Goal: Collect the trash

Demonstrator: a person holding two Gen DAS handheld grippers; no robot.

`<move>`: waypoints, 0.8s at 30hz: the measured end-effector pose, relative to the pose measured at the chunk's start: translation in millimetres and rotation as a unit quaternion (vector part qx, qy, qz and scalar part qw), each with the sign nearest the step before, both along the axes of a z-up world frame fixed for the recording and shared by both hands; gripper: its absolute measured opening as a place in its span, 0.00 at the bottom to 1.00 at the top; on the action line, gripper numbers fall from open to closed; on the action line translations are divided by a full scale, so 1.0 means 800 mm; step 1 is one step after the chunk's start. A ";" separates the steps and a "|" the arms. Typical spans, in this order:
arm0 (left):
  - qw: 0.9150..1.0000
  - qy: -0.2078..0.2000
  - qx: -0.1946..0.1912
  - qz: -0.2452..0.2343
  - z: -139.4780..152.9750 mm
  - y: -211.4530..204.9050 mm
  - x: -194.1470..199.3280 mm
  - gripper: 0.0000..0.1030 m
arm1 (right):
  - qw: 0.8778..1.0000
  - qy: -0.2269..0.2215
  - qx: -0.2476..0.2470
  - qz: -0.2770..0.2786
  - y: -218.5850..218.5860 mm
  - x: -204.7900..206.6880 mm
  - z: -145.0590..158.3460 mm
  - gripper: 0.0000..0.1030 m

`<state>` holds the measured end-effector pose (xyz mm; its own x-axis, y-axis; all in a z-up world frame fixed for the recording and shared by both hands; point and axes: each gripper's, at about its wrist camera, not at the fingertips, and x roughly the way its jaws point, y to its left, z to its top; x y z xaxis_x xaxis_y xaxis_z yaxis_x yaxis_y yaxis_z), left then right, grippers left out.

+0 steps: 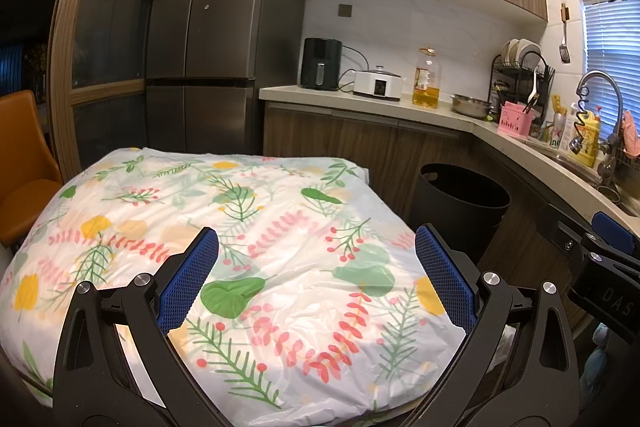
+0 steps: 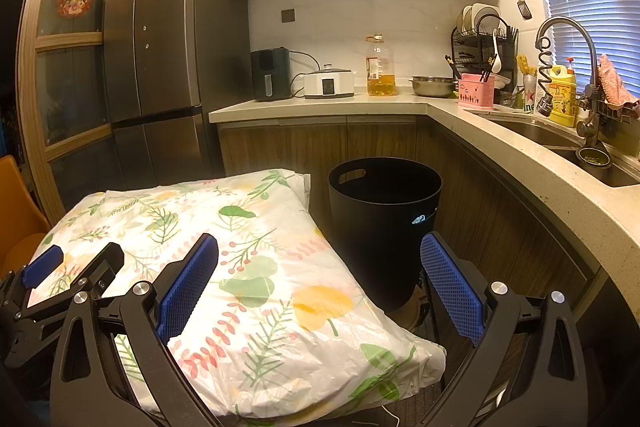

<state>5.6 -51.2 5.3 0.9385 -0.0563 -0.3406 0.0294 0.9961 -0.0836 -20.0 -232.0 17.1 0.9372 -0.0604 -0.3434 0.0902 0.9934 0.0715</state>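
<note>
a table draped in a crinkled plastic floral cloth [image 1: 248, 227] fills the left of this kitchen, its white surface printed with green leaves, pink sprigs and yellow blooms; no loose trash shows on it. the left gripper [image 1: 316, 267] hangs over the cloth with its blue-padded fingers [image 1: 188, 279] spread wide and nothing between them. beside it, the right gripper [image 2: 320, 279] is likewise released, one finger above the cloth's edge and the other out past it, toward the floor by the cabinets. just right of the table stands a black round trash bin [image 2: 384, 227] with a cut-out handle slot near its rim; its inside is too dark to read, though a small pale-blue scrap [image 2: 419, 219] shows at its right side. farther right, on the counter [image 2: 320, 105], a large oil bottle [image 2: 380, 67] is about a third full of amber liquid, a steel bowl [image 2: 432, 85] sits beside it, and a pink caddy [image 2: 476, 91] holds chopsticks.
</note>
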 end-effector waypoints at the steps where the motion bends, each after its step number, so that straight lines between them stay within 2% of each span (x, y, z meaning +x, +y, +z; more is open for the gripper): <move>1: 1.000 0.000 0.000 0.000 0.000 0.000 0.000 0.94 | 1.000 0.000 0.000 0.000 0.000 0.000 0.000 0.95; 24: 1.000 -0.001 0.000 -0.001 0.000 -0.002 -0.001 0.94 | 1.000 -0.001 0.000 -0.002 0.001 -0.001 0.001 0.95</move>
<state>4.6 -53.1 5.6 0.9393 -0.0577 -0.3381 0.0313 0.9961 -0.0828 -20.9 -231.0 17.9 0.9379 -0.0647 -0.3407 0.0946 0.9929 0.0719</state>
